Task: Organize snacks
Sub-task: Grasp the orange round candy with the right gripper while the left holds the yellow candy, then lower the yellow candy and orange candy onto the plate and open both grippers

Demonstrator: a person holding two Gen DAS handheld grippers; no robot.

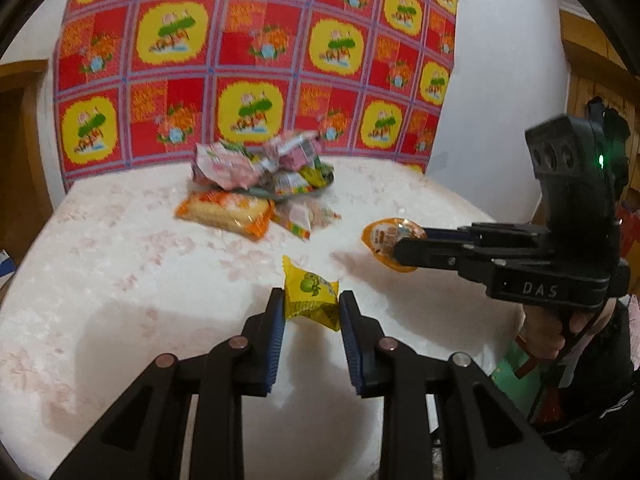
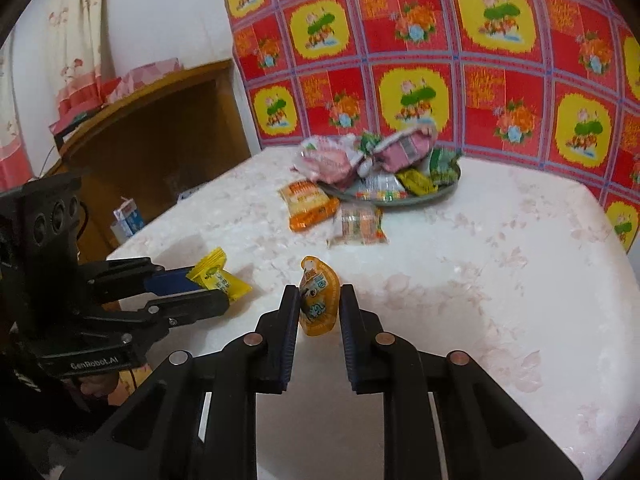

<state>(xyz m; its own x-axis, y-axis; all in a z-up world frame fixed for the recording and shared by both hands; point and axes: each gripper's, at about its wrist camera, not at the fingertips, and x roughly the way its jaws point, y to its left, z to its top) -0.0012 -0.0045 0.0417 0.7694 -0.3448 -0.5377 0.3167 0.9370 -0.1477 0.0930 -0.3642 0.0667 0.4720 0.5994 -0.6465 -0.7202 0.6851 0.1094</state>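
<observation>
Two handheld grippers each clamped a snack above a white table.

Left wrist view: the left gripper pinched a yellow candy between its fingers; to the right, the right gripper gripped an orange pouch. Right wrist view: the right gripper squeezed the orange pouch upright; more snacks filled a tray by the patterned cloth, two packets beside it.

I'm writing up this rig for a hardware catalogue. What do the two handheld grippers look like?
Both are black plastic, with blue ribbed pads lining the jaws and coppery round pivot pins. The right gripper reads "DAS", with a green light above; the left gripper reads "GenRobot.AI". Each body has three round holes.
</observation>
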